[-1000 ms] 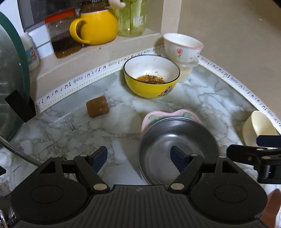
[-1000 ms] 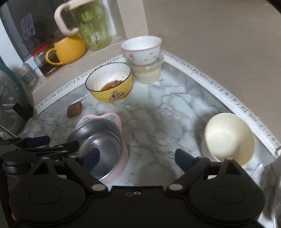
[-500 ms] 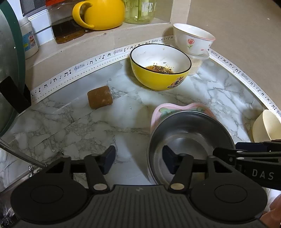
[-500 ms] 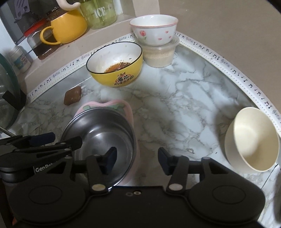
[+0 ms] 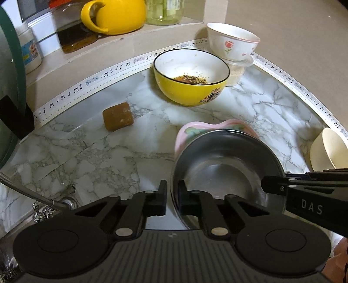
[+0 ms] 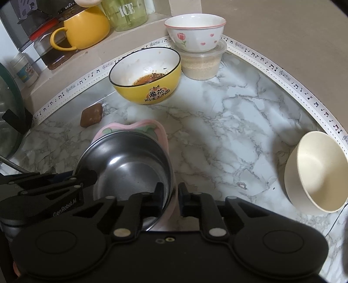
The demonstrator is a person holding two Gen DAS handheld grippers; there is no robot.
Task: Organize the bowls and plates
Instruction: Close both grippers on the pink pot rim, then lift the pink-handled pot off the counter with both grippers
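Observation:
A steel bowl (image 5: 217, 169) (image 6: 130, 169) sits in a pink dish (image 5: 191, 130) (image 6: 161, 135) on the marble counter. My left gripper (image 5: 171, 200) is closing on the bowl's left rim, one pad inside and one outside, both pressing on it. On the opposite rim my right gripper (image 6: 171, 196) is closing the same way, with the pink dish's edge also between its pads. A sauce-stained yellow bowl (image 5: 191, 87) stands behind. A white flowered bowl (image 6: 195, 34) rests on a plastic tub (image 6: 202, 65). At the right edge a cream bowl (image 6: 315, 174) lies tilted.
A brown block (image 5: 117, 116) lies left of the yellow bowl. A yellow mug (image 5: 117, 15), jars and a green pitcher stand on the back ledge. A glass lid (image 5: 8, 87) leans at the far left above a tap (image 5: 43, 209).
Both grippers went from wide open to shut on opposite rims of the steel bowl. The right one came in lower and closer to it.

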